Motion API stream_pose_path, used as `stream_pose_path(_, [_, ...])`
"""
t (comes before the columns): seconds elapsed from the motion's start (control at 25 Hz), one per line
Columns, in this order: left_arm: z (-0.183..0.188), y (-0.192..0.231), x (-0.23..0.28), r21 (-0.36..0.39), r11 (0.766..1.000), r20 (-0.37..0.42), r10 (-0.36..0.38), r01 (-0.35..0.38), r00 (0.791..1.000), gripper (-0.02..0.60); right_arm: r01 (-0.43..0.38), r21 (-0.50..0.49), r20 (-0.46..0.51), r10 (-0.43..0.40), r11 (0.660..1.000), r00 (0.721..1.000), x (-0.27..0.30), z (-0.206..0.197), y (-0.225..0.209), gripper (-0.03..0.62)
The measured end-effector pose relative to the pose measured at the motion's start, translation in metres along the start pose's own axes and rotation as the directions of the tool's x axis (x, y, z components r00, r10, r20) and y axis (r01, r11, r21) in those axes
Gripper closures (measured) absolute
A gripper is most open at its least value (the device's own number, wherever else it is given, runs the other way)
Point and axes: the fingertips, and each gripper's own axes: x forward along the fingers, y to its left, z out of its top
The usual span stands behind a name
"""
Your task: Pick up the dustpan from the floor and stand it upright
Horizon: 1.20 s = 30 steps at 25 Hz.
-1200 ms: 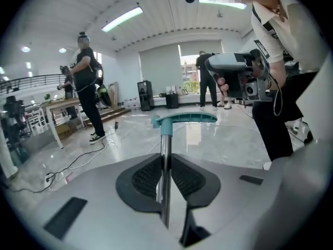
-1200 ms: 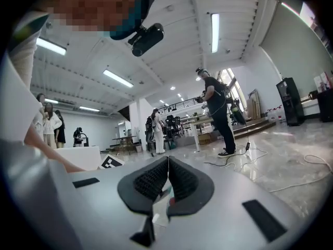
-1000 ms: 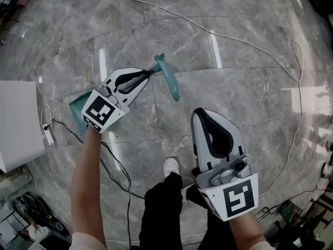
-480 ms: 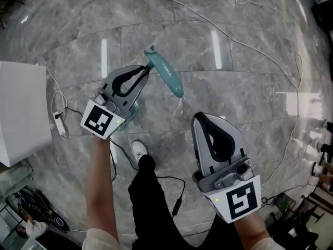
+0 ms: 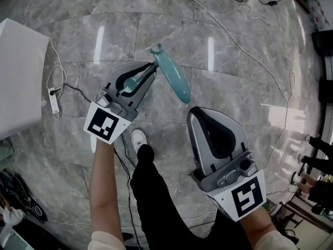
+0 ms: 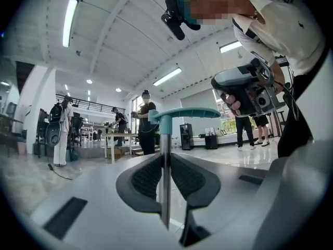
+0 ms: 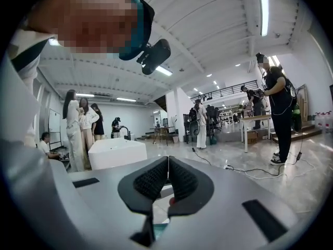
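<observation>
**A:** Entry one, far left?

**B:** White box [image 5: 18, 72], with a power strip [image 5: 53, 102] just beside it on the grey stone floor [image 5: 234, 98]. A second ago the box sat lower at that edge. The whole floor has swung round under the head view, so the person has been walking and turning.

**A:** Entry two?

**B:** Left gripper [image 5: 146, 73], jaws clamped on the dustpan [image 5: 171, 78]. Its own view shows the ribbed pads pinching the thin metal shaft [image 6: 164, 191]. The teal handle [image 6: 187, 112] lies across just beyond the tips. The grip is unchanged over the second.

**A:** The pan end?

**B:** A second ago it showed teal below the left gripper. Now it is hidden under that gripper, so I cannot tell whether it touches the floor. The dustpan looks carried, clear of it.

**A:** Entry three, right?

**B:** Right gripper [image 5: 204, 116], jaws together with nothing between them, apart from the dustpan. Same as before.

**A:** Meaning for the task?

**B:** The pick-up appears done. What remains is to bring the pan end down and stand the dustpan upright. A one-point pinch on so slim a shaft may let it pivot.
</observation>
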Motion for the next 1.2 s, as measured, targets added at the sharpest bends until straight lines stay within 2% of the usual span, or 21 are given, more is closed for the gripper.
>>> stream_pose_path(0.16, [-0.001,-0.001,-0.010,0.065,0.997,-0.045,-0.042,0.045,0.998,0.517,0.019,-0.004,-0.008,-0.019,1.000,1.000,0.010,0.004,0.013,0.576])
stream_pose_path(0.28, [0.010,0.009,-0.017,0.007,1.000,-0.001,0.012,-0.012,1.000,0.517,0.040,-0.008,-0.019,-0.040,0.999,0.999,0.017,0.009,0.015,0.576])
stream_pose_path(0.44, [0.017,0.013,-0.028,0.119,0.992,-0.105,-0.023,0.036,0.994,0.517,0.037,-0.043,-0.047,-0.039,0.998,0.998,0.023,0.027,0.024,0.576])
stream_pose_path(0.56, [0.054,0.027,-0.045,0.146,0.989,-0.163,-0.001,0.025,0.987,0.517,0.052,-0.057,-0.058,-0.055,0.997,0.997,0.029,0.056,0.029,0.576])
stream_pose_path(0.6, [0.073,0.029,-0.054,0.148,0.989,-0.191,0.013,0.016,0.981,0.518,0.060,-0.054,-0.066,-0.064,0.997,0.996,0.029,0.068,0.030,0.576])
stream_pose_path(0.68, [0.128,0.024,-0.071,0.128,0.992,-0.220,0.045,-0.016,0.974,0.559,0.065,-0.051,-0.088,-0.069,0.997,0.994,0.024,0.101,0.033,0.576])
stream_pose_path(0.8, [0.243,0.011,-0.091,0.039,0.994,-0.159,0.112,-0.107,0.981,0.571,0.084,-0.060,-0.090,-0.089,0.995,0.992,0.007,0.171,0.040,0.577])
stream_pose_path(0.84, [0.279,0.009,-0.097,0.041,0.991,-0.148,0.133,-0.128,0.980,0.571,0.101,-0.051,-0.072,-0.104,0.994,0.992,0.003,0.197,0.042,0.576])
stream_pose_path(0.88, [0.313,0.008,-0.100,0.025,0.986,-0.122,0.167,-0.165,0.978,0.571,0.118,-0.033,-0.046,-0.120,0.992,0.992,-0.002,0.222,0.042,0.576])
stream_pose_path(0.92, [0.346,0.007,-0.103,-0.036,0.974,-0.080,0.220,-0.224,0.972,0.571,0.132,-0.008,-0.020,-0.132,0.991,0.991,-0.008,0.246,0.042,0.576])
stream_pose_path(1.0, [0.399,-0.011,-0.111,-0.136,0.938,-0.060,0.314,-0.320,0.947,0.571,0.154,0.047,0.012,-0.154,0.987,0.988,-0.034,0.281,0.045,0.576])
stream_pose_path(1.08, [0.435,-0.036,-0.114,-0.125,0.921,-0.106,0.358,-0.370,0.928,0.571,0.184,0.087,0.026,-0.187,0.979,0.982,-0.068,0.303,0.044,0.576])
stream_pose_path(1.2, [0.469,-0.077,-0.105,-0.067,0.912,-0.129,0.395,-0.405,0.910,0.571,0.189,0.070,0.047,-0.192,0.979,0.980,-0.115,0.323,0.041,0.577])
